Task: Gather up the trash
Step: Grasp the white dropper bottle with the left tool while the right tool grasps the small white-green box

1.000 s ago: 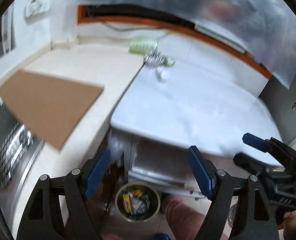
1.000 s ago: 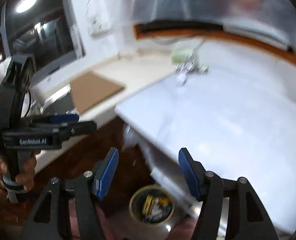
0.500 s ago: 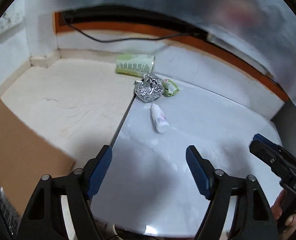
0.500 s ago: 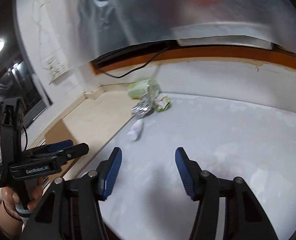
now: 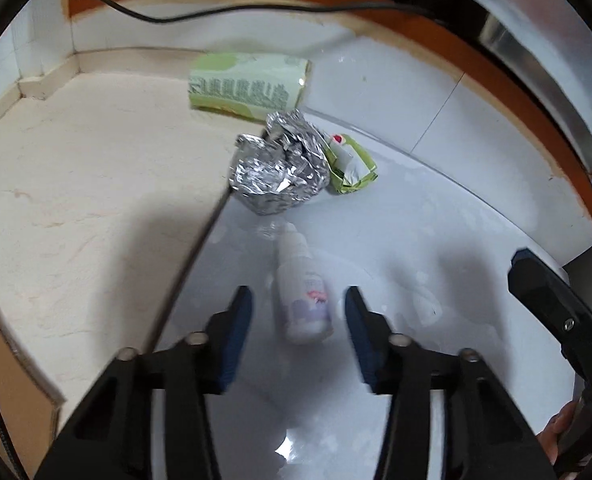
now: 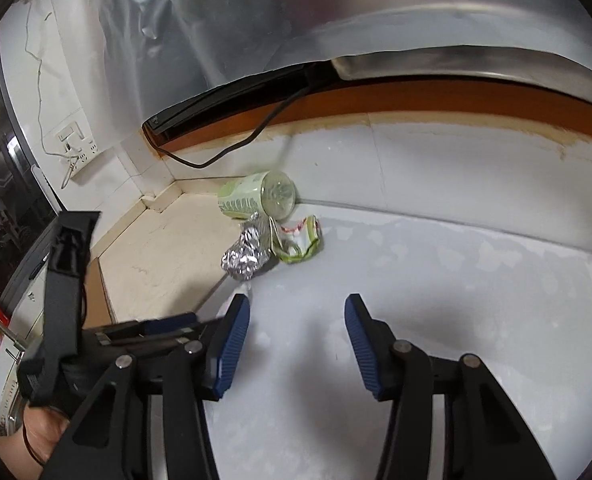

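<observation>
- Bottle (image 5: 304, 300): small, white, printed label, lying on its side on the white slab (image 5: 436, 240). Cap end points toward the foil. All places below are given relative to this bottle.
- Left gripper (image 5: 299, 316): jaws wide apart, one blue pad on either side of the bottle's body. A gap shows on both sides; neither pad touches it. Nothing held.
- Foil (image 5: 279, 168): crumpled silver ball just beyond the bottle's cap end, close to it; whether they touch cannot be told. It sits at the seam between the white slab and the cream counter (image 5: 95, 200).
- Wrapper (image 5: 350, 164): green and white, torn open, beyond the bottle and touching the foil on its far-right side.
- Can (image 5: 247, 86): pale green cylinder with printed text, lying on its side, farther beyond the bottle than the foil, against the back wall.
- Right gripper (image 6: 297, 336): jaws wide apart, over bare slab to the right of the bottle, nothing between the pads. In the left view its dark body (image 5: 556, 320) shows at the right edge, well apart from the bottle.
- Right view: the bottle is mostly hidden behind the left gripper's body (image 6: 143, 332). Foil (image 6: 245, 256), wrapper (image 6: 300, 240) and can (image 6: 257, 198) are all visible there.
- Cable (image 5: 215, 10): black, runs along the wall above the can, farthest from the bottle.
</observation>
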A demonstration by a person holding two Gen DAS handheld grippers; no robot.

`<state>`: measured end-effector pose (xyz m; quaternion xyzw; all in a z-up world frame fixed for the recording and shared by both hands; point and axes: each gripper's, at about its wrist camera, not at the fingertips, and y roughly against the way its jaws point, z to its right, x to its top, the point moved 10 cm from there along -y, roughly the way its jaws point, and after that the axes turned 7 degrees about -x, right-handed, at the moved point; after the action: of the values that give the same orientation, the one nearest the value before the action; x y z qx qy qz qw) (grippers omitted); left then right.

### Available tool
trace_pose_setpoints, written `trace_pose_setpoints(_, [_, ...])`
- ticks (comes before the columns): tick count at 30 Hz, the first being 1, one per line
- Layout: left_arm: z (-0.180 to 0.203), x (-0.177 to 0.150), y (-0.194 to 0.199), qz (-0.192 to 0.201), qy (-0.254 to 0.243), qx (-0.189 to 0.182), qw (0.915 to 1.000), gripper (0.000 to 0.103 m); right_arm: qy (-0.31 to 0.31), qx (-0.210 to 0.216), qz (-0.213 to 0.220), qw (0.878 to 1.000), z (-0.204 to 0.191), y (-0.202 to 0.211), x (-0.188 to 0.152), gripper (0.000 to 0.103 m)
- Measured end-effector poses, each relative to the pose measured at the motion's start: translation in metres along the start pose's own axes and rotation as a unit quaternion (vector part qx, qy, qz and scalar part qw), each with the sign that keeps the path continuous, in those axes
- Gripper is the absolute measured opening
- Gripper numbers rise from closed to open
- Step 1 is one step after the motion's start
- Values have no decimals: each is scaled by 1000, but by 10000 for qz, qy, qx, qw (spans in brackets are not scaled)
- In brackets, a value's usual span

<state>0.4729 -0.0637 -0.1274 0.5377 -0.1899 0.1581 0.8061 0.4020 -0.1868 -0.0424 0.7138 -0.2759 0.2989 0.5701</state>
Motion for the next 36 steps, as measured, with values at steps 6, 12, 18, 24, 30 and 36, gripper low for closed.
trace_pose_setpoints(6, [-1, -1, -8, 21, 66, -13, 10000, 22, 187, 43, -130, 9997, -9, -28, 10, 42])
trace_pose_setpoints(12, [-23, 5, 8, 294, 296, 15, 9991, 22, 901, -185, -274, 9954, -24, -66, 10, 42])
trace_pose_setpoints(18, [-55, 19, 28, 491, 597, 187, 9968, 22, 1470, -450, -398, 9873, -38, -98, 8, 42])
trace_pose_setpoints(24, [-73, 26, 34, 549, 777, 211, 9952, 22, 2109, -822, -362, 9734, -45, -119, 8, 35])
trace_pose_setpoints(30, [-72, 25, 34, 531, 784, 229, 9952, 22, 2405, -843, -534, 9655, -50, -135, 8, 18])
trace_pose_setpoints(36, [-68, 23, 38, 536, 764, 228, 9954, 22, 2229, -645, -475, 9715, -45, -132, 12, 4])
